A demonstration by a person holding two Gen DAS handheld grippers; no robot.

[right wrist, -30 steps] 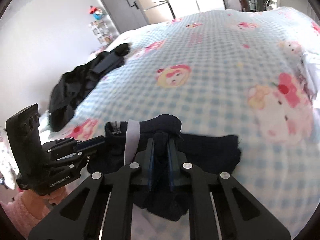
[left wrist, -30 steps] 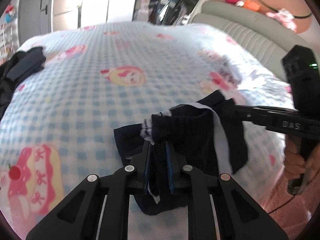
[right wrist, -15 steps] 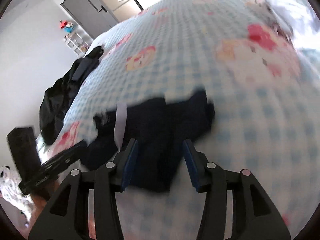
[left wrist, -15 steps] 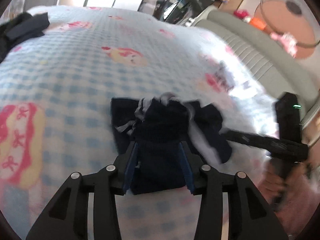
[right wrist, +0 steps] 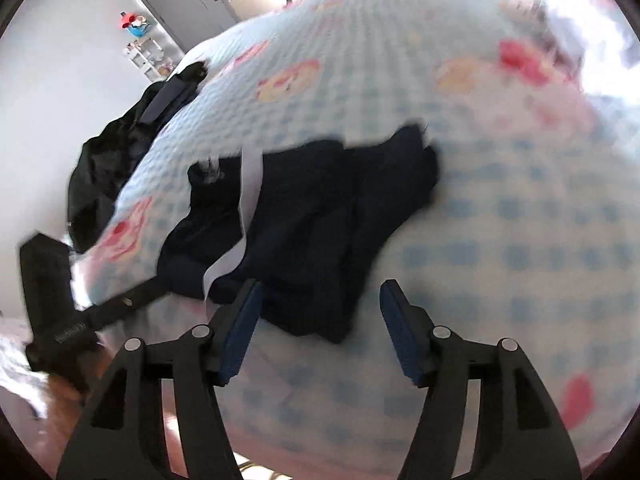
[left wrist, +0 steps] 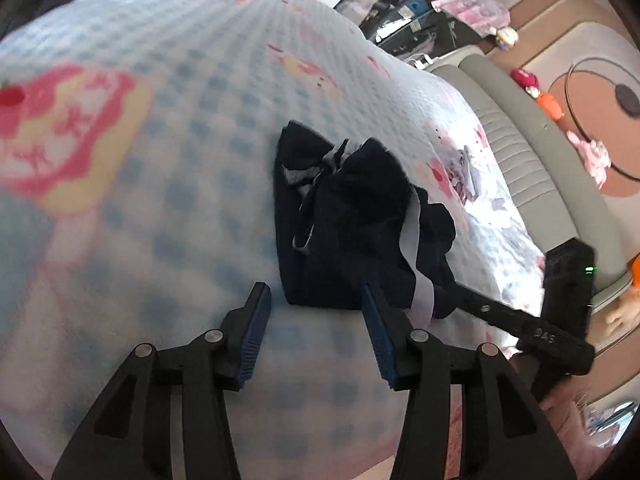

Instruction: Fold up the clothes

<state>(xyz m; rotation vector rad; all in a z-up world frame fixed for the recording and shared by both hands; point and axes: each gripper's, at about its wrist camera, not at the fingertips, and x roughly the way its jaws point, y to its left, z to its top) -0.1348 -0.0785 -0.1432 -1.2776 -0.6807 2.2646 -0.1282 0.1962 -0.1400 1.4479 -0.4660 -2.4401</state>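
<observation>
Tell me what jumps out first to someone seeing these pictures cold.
A dark navy garment with a white stripe lies bunched on the blue-checked bedspread with pink cartoon prints. The left gripper and the right gripper both stand open at its near edge. A heap of black clothes hangs off the bed's far left side.

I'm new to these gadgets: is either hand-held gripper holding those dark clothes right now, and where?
Nothing is held. The left hand-held gripper and right hand-held gripper are both open, and the dark garment lies loose on the checked bedspread.
</observation>
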